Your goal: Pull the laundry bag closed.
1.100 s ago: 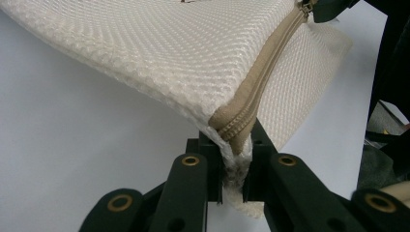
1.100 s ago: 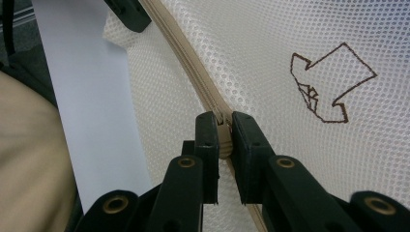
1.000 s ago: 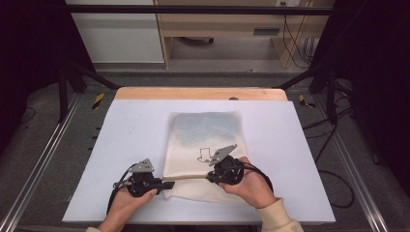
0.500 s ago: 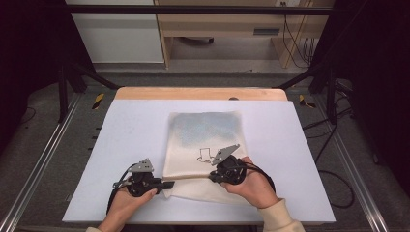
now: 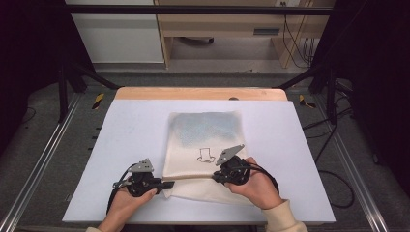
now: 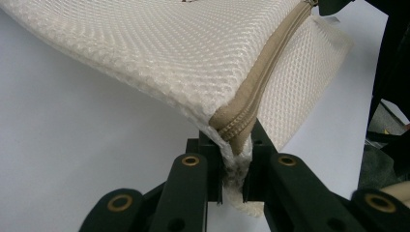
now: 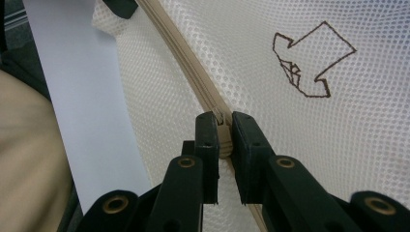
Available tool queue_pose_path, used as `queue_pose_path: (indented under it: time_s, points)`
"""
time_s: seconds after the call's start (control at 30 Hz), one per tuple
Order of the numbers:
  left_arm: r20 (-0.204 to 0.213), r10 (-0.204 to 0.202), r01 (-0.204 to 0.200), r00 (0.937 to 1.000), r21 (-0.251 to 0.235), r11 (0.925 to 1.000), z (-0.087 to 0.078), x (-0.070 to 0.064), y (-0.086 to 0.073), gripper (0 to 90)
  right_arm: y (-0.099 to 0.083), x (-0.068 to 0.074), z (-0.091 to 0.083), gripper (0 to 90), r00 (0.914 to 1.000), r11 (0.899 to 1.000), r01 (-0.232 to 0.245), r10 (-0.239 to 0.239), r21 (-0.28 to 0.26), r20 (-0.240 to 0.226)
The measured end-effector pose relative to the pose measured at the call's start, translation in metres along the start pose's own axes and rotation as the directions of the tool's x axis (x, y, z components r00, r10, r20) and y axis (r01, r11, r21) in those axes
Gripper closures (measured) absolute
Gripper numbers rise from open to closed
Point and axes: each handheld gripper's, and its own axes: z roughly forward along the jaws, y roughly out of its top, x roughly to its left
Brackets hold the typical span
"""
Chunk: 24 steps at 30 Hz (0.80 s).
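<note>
Tools first: the left tool [image 5: 167,184] is clamped on the near-left corner of the mesh bag [image 5: 205,145], right at the end of its tan zipper [image 6: 263,82], while the right tool [image 5: 216,177] pinches the zipper pull [image 7: 223,137] partway along that zipper. The bag lies flat on the desk [image 5: 125,145], its zipper edge toward the person, a blue-grey item dimly visible inside toward its far end and a small dark arrow drawing [image 7: 309,63] just beyond the zipper.

Biggest risk, as I judge it: the whole bag drags toward the right tool if the left grip on the corner slips, since little mesh sits between those jaws. Next, the soft mesh could bunch ahead of the pull and jam the slider. Smallest, the pull itself may twist out of the right tool's narrow pinch.

Around the bag, the desk's pale blue top is smooth and bare. Beyond the bag stand a wooden edge strip, a dark frame, grey floor, cables [image 5: 295,43] and pale furniture.
</note>
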Motion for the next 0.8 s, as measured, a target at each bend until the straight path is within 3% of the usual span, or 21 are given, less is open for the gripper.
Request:
queue_pose_path:
  time_s: [0.8]
  points:
    - [-0.005, 0.003, -0.003, 1.0, 0.001, 1.0, 0.0, 0.0, 0.0, 81.8, -0.016, -0.005, -0.008, 81.9, 0.9994, 0.999, -0.032, 0.032, -0.001, 0.016]
